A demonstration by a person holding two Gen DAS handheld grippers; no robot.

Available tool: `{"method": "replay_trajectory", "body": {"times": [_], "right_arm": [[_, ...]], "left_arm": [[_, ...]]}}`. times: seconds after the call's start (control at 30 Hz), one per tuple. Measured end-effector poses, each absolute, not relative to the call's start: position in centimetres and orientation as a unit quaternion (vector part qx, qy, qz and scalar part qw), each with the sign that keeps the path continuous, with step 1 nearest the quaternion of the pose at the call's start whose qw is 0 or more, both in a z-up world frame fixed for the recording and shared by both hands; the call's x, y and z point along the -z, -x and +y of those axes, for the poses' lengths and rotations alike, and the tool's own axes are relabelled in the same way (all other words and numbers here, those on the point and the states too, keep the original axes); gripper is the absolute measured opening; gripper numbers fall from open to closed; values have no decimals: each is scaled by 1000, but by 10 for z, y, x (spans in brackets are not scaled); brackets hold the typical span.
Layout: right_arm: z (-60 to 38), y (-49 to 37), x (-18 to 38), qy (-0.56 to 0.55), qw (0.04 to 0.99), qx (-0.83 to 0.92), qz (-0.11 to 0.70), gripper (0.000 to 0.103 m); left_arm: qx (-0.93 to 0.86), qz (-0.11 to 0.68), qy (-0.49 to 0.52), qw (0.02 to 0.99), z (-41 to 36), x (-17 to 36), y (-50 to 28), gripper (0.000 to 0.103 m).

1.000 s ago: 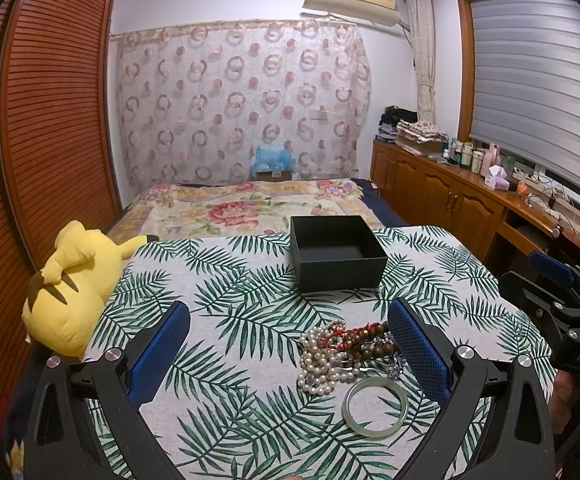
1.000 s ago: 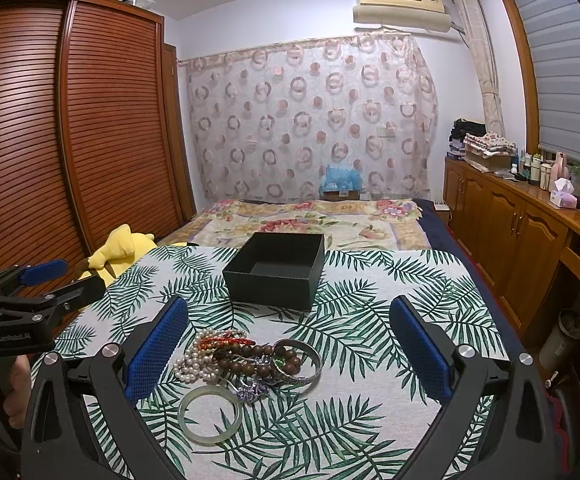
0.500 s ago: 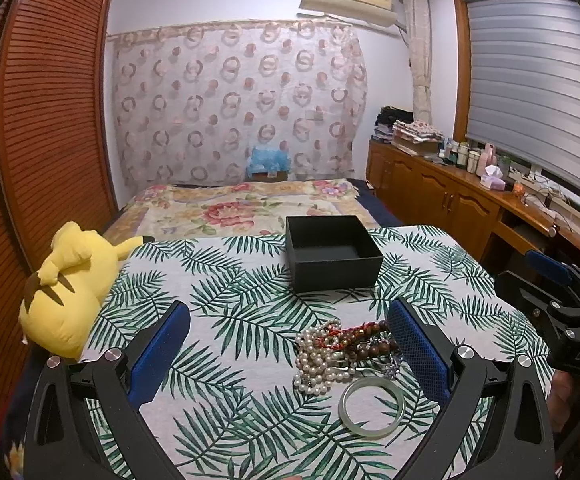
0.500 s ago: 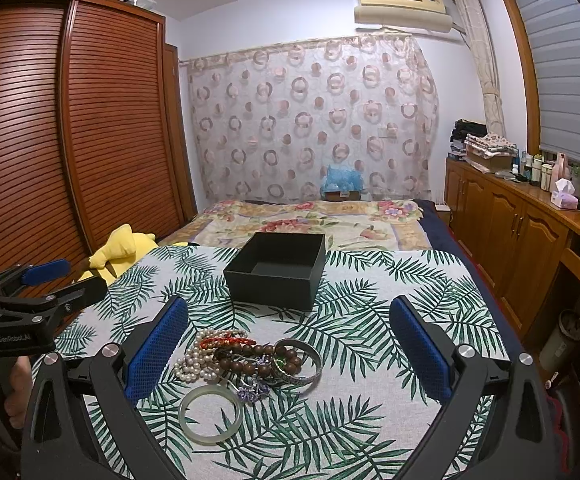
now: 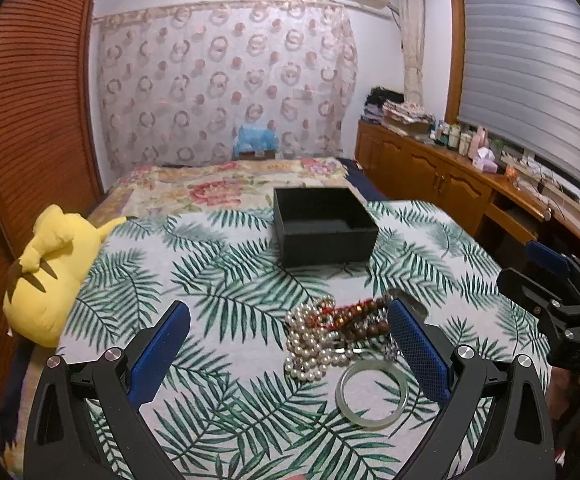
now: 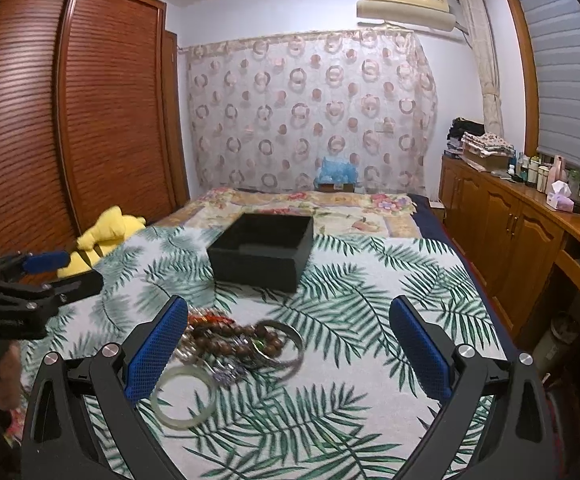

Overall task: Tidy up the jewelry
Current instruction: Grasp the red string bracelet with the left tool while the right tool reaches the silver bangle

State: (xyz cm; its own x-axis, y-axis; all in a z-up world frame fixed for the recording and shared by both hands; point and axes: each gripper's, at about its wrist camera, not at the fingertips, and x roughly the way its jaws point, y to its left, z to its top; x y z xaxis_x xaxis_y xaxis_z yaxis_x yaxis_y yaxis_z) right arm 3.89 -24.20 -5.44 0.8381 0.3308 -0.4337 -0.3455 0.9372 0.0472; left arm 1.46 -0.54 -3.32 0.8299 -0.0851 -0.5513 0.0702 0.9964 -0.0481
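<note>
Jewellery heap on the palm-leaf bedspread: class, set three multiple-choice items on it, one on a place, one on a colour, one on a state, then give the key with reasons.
1. Where does the pale green glass-like bangle lie?
A. inside the box
B. on the bedspread, nearer the camera than the bead heap
C. on the plush toy

2. What colour is the open square box?
A. black
B. white
C. red

3. How do the left gripper fingers stand?
A. shut on the white pearl strand
B. shut on nothing
C. open, holding nothing

Key:
1 B, the bangle rests flat on the leaf-print cloth in front of the white pearl strand.
2 A, its walls and floor show black.
3 C, the blue pads stand wide apart above the cloth.
</note>
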Motion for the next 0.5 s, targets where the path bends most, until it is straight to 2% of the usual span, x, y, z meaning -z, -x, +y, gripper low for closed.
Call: {"method": "replay_trajectory", "body": {"times": [0.43,0.5], "right_arm": [[-250,-60,99,17,941,-191,280,99],[-249,-64,105,18,937,-195,289,96]], "left_arm": [[102,339,9,935,-18,69,-40,95],[114,346,6,931,-22,74,-46,91]]}}
